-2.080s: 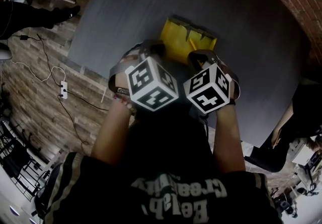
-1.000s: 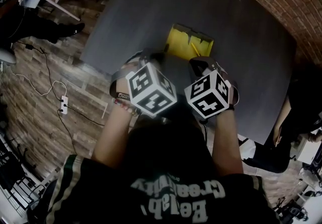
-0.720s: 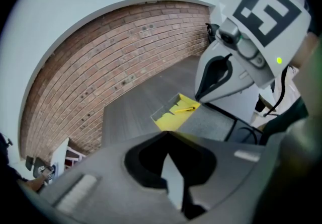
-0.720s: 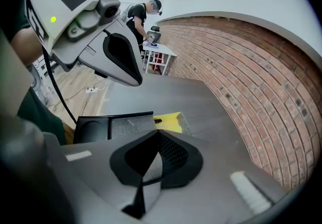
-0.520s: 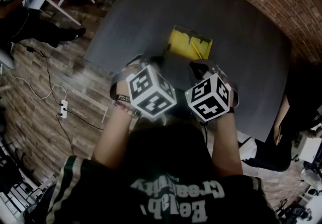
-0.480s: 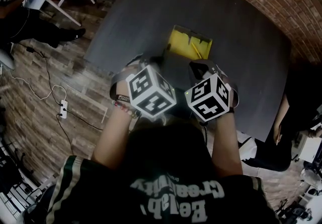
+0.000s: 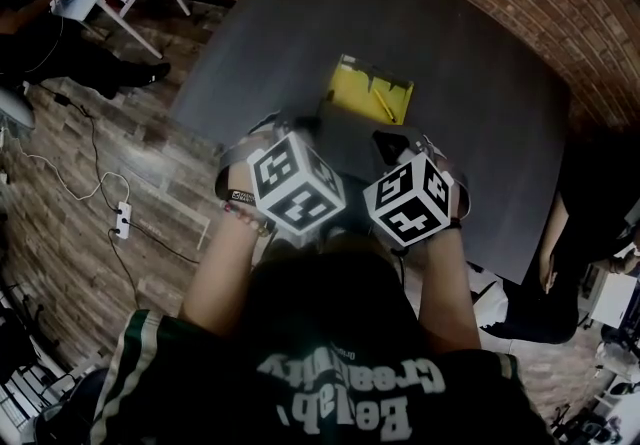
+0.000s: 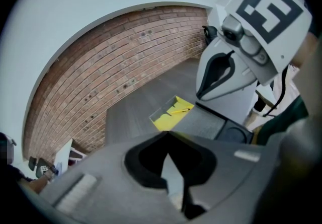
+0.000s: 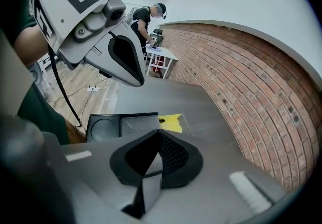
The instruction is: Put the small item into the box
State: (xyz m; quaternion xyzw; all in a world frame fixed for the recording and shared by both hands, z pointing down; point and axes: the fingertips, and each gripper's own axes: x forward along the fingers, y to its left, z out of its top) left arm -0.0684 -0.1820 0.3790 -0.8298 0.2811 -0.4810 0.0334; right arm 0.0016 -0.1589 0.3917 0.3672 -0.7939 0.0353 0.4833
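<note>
Left claw (image 8: 166, 135) shut tip to tip, nothing between. Right claw (image 9: 160, 132) the same, closed and empty, the two held side by side over the near part of the dark grey worktop (image 7: 470, 63). Just ahead lies a dark flat tray (image 9: 121, 126), and just beside its far side is the open yellow box (image 7: 368, 91), with the small item (image 7: 383, 103), thin and yellow, lying inside it.
</note>
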